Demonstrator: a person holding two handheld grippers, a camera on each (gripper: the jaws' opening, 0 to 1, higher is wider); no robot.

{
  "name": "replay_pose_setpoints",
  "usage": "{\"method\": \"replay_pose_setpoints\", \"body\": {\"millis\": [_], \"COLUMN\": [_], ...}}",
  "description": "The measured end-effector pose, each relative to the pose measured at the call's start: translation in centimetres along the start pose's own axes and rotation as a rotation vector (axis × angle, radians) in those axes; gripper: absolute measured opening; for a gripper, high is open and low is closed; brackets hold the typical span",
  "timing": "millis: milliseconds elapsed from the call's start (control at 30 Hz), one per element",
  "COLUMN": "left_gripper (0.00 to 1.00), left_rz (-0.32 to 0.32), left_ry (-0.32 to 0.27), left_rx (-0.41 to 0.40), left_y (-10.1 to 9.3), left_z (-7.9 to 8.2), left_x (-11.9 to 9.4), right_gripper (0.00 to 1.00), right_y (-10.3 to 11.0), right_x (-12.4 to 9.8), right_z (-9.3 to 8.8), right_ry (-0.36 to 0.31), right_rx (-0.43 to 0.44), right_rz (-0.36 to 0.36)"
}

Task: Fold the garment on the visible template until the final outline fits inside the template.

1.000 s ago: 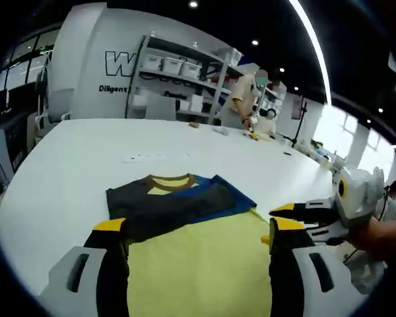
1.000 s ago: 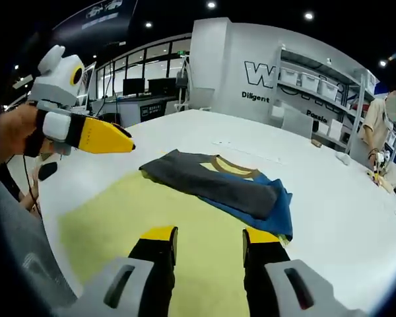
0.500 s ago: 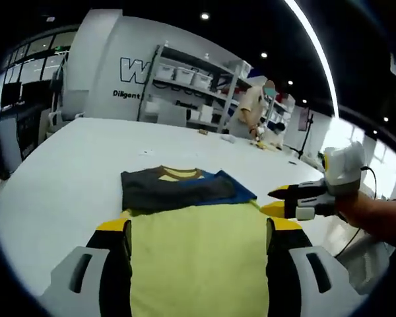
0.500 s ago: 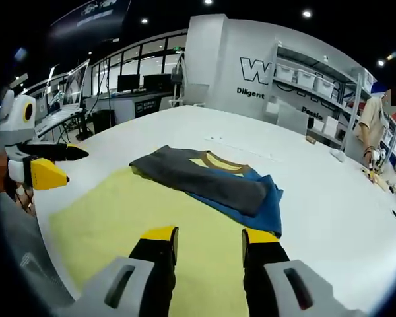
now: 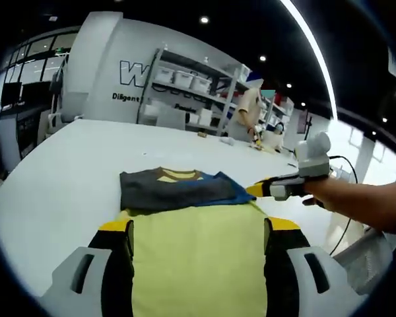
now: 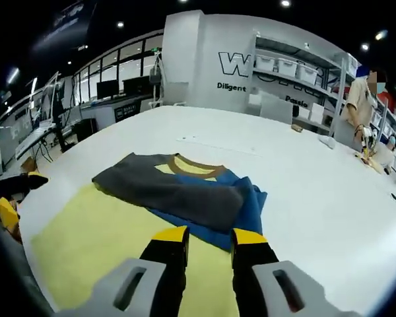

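Observation:
The folded garment (image 5: 177, 187), dark grey over blue with a yellow neck, lies at the far end of the yellow template (image 5: 198, 261) on the white table (image 5: 66, 165). My left gripper (image 5: 199, 228) hangs open and wide over the template's near part, holding nothing. My right gripper (image 5: 256, 190) comes in from the right, its yellow tips at the garment's blue right edge. In the right gripper view, the garment (image 6: 178, 191) lies ahead on the template (image 6: 92, 238). The right gripper (image 6: 210, 236) stands open with a narrow gap over the blue hem. The left gripper (image 6: 13, 198) shows at the far left.
A person (image 5: 252, 109) stands at the table's far end beside small items (image 5: 224, 139). Shelves with white bins (image 5: 185, 82) line the back wall. Desks with monitors (image 6: 119, 89) stand beyond the table's left side. A person's forearm (image 5: 363, 205) reaches in from the right.
My right gripper has moved forward to the garment's blue edge and its jaws have narrowed. The left gripper has stayed open above the template's near part.

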State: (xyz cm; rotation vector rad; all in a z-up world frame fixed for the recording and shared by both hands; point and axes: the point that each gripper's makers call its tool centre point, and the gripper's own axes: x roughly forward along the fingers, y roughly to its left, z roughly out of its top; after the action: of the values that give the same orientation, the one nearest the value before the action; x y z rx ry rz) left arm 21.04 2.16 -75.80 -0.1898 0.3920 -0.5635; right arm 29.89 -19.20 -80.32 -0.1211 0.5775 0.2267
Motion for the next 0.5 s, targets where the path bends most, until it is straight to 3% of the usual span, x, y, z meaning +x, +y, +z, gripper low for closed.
{"method": "replay_pose_setpoints", "body": {"millis": [267,500], "left_gripper": [0.75,0.71], "left_rz": [0.007,-0.004], "left_ry": [0.005,0.010], "left_rx": [-0.014,-0.021], "left_y": [1.0,0.8], "left_z": [-0.1,-0.2], "left_x": [0.2,0.3], "right_gripper": [0.21,0.17], "right_y": [-1.7,-2.0], "right_x": [3.0,4.9], "right_z": [-0.6,-1.6], "right_ry": [0.046,0.100], "right_rx": [0.064,0.100], "right_rz": [-0.014,-0.008]}}
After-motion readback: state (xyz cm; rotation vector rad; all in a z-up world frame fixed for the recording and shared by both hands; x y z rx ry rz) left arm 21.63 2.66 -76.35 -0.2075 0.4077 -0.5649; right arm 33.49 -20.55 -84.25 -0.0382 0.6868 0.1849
